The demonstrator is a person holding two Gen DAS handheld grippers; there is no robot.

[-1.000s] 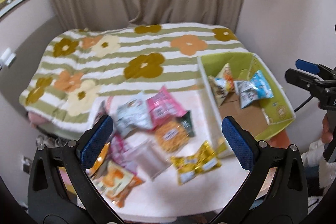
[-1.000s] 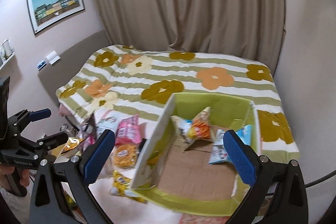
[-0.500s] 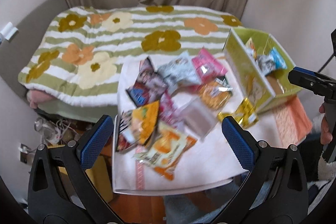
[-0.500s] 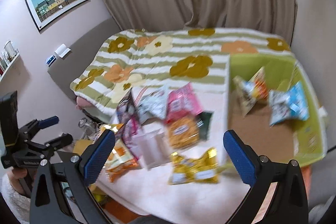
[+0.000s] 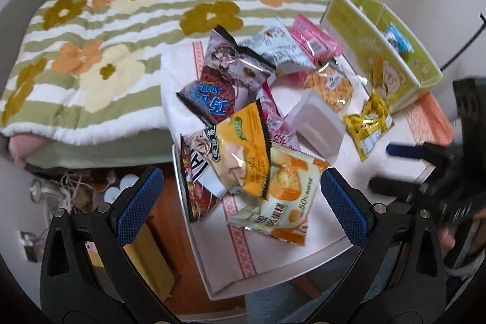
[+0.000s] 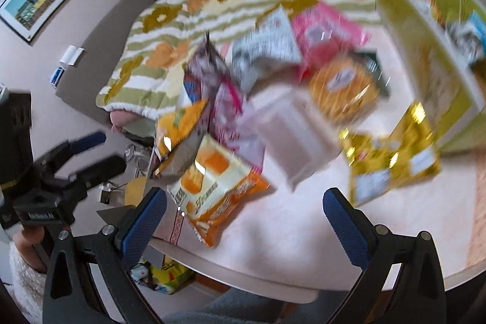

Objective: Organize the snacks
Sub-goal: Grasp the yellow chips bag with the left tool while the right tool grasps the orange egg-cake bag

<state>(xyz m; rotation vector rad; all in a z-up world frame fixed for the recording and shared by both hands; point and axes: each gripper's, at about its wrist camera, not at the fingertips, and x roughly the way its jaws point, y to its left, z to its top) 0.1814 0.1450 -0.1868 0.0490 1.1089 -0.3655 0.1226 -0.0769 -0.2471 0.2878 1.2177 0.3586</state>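
Note:
Several snack packets lie heaped on a white table (image 5: 267, 266). Nearest is a cream-and-orange cake packet (image 5: 281, 204) (image 6: 212, 190) under a yellow packet (image 5: 243, 148). A gold packet (image 5: 369, 122) (image 6: 391, 160) rests beside the green box (image 5: 379, 56) (image 6: 425, 50), which holds a few packets. My left gripper (image 5: 241, 204) is open just above the near packets, holding nothing. My right gripper (image 6: 244, 220) is open too, low over the table's near side between the cake packet and the gold packet; that view is blurred.
A bed with a green-striped flower blanket (image 5: 91, 50) lies behind the table. Pink, grey and dark packets (image 5: 309, 41) sit toward the box. Cables and small clutter (image 5: 63, 193) cover the floor to the table's left. A sleeve and hand (image 6: 24, 251) hold the left gripper's handle.
Both grippers have dropped and moved in toward the snack pile, which now looms larger. The right one swung left, away from the green box. Both stay open.

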